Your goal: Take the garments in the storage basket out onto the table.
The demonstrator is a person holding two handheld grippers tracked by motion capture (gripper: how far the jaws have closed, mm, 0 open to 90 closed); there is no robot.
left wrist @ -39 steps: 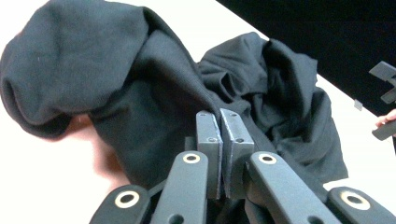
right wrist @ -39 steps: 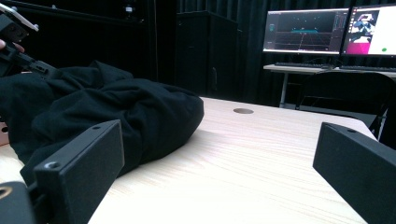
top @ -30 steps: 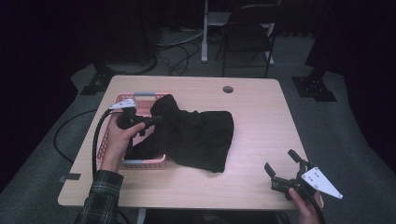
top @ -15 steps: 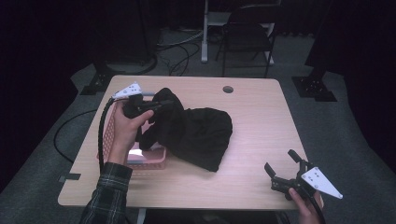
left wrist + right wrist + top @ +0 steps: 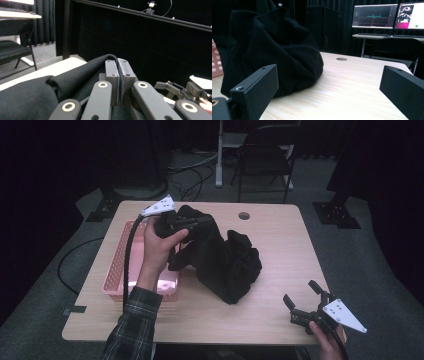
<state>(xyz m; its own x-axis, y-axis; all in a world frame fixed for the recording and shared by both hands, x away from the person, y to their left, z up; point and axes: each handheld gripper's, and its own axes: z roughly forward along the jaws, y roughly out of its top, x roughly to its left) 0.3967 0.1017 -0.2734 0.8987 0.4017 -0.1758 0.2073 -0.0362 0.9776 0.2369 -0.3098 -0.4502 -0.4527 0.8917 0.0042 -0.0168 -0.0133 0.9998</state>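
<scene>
R gripper (image 5: 306, 301) sits low at the near R corner of the surface (image 5: 280, 245), jaws spread wide w/ nothing between them, aimed toward the far L. Straight ahead of those jaws, well apart, lies the cloth (image 5: 225, 260), a black bunched heap resting on the wood; in the R gripper view it rises as a dark mound (image 5: 269, 47) ahead and to the jaws' L. Cloth's long axis runs from the heap up toward the far L, to the lifted end. That end is pinched in the L gripper (image 5: 197, 223): jaws closed tight on a fold (image 5: 75, 77), pointing R. Below and behind the L jaws sits a pink basket (image 5: 117, 265). Beyond the surface: chair (image 5: 265, 150), floor cables.
</scene>
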